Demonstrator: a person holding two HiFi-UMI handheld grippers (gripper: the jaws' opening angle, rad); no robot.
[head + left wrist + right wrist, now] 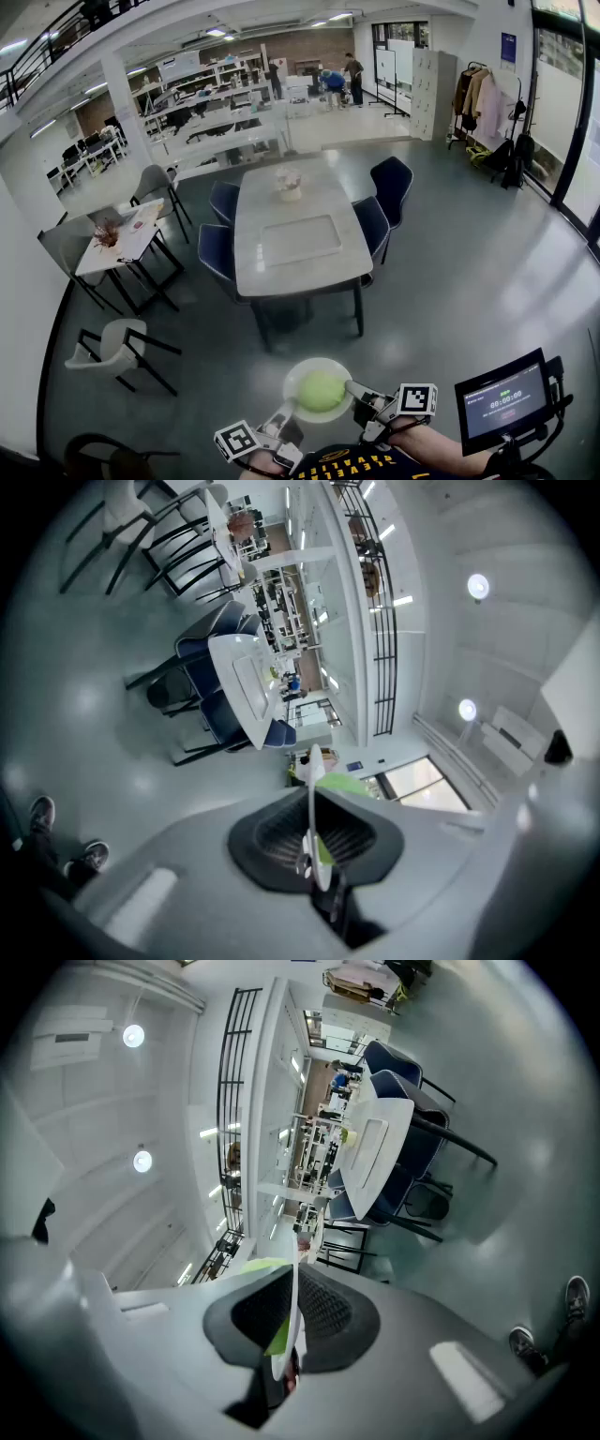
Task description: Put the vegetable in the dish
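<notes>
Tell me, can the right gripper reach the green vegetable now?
Probably not: the right gripper is shut on the dish rim, as is the left gripper. The vegetable lies in the dish, so releasing comes first.

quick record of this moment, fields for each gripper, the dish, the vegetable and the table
left gripper: jaws shut on the rim of the dish
right gripper: jaws shut on the opposite rim
dish: white, round, held between both grippers above the floor
vegetable: green, rounded, lying in the dish
table: ahead of the person, apart from the dish
task state: vegetable in the dish
</notes>
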